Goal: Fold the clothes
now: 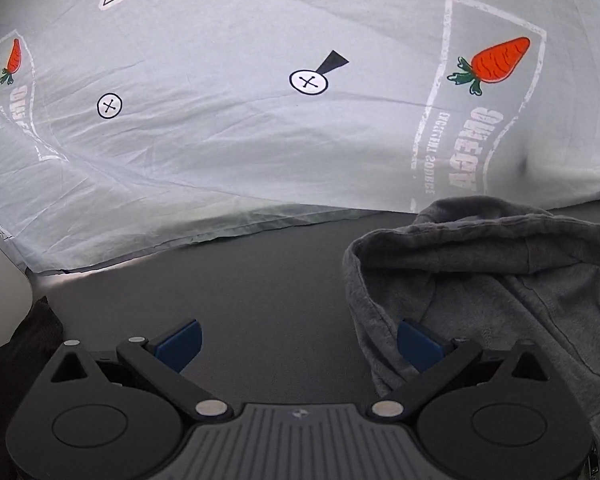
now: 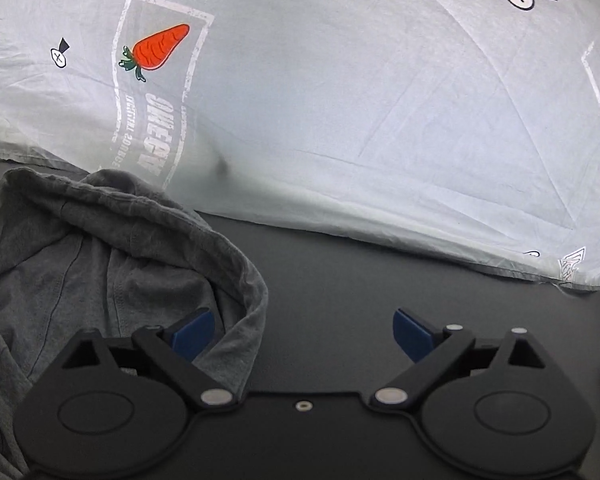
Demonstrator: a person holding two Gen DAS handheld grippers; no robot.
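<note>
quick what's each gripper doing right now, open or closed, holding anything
Left gripper: open, holding nothing; the grey garment lies by its right finger.
Right gripper: open, holding nothing; the garment's edge lies by its left finger.

Both grippers were basically the same matte black plastic build. The left gripper (image 1: pixel 298 346) had blue pads (image 1: pixel 180 344) on its fingertips, angular black linkage arms with silver round pivot pins (image 1: pixel 210 407), big round discs either side, and a grey ribbed plate (image 1: pixel 300 440) in the middle. The right gripper (image 2: pixel 303 334) matched, blue pads (image 2: pixel 411 334) too, but had a plain black centre with one small screw (image 2: pixel 303 405).
</note>
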